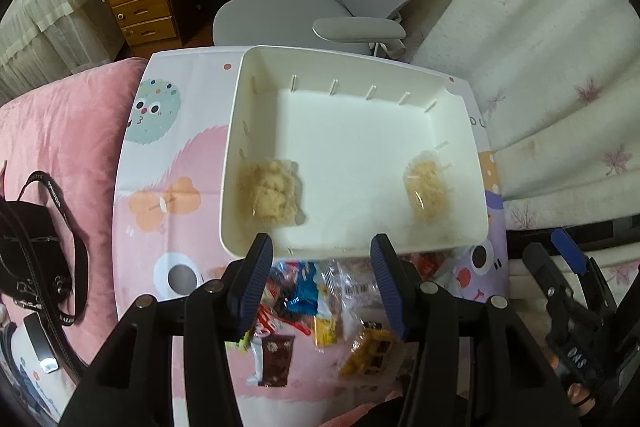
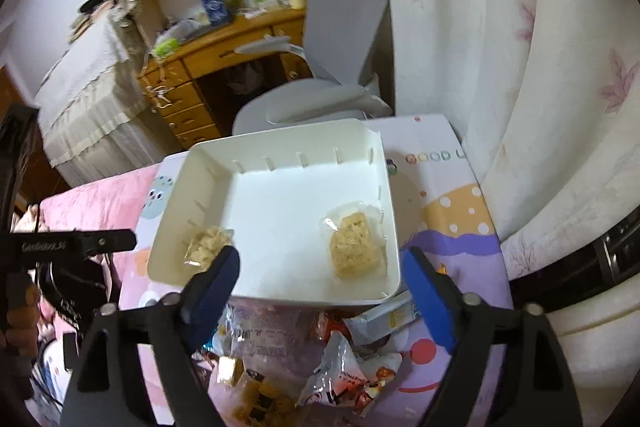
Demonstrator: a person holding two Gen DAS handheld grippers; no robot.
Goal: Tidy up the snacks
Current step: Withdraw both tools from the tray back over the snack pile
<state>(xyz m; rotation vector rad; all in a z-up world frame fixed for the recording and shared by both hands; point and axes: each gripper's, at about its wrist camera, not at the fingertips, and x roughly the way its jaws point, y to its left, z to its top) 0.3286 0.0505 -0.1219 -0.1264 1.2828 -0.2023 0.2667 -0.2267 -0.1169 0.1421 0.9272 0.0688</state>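
The snacks fall into 2 groups; 2 clear-wrapped pale crumbly cakes already lie in the white bin (image 1: 460, 99), one (image 1: 272, 191) against its left wall and the other (image 2: 356, 245) near its right wall, well apart from each other; the rest form a loose pile (image 1: 320, 303) of small wrapped packets on the mat just in front of the bin's near wall.

The left gripper (image 1: 320, 259) hangs over that pile with its jaws partly open and nothing between them; the right gripper (image 2: 320, 283) hovers at the bin's near rim, jaws spread wide and empty, the right-hand cake lying free in the bin beyond them.

Risks, as I judge them: the wrappers look thin, glossy and crinkled, so a pinch on a loose edge could slip or drag 2 packets up together; the packets overlap, so closing on 1 may scatter its neighbours toward the mat's edge; the cakes look crumbly, so a hard squeeze could break them inside the film; the bin seems light plastic, and a knock on its near wall might shove it across the mat.

The bin is a shallow rectangular tray, smooth and matte, with small ribs along its walls; the cartoon-printed mat (image 1: 160, 155) lies flat and slick; beneath it spreads a soft pink plush blanket (image 1: 60, 131), uneven footing for anything that slides off.
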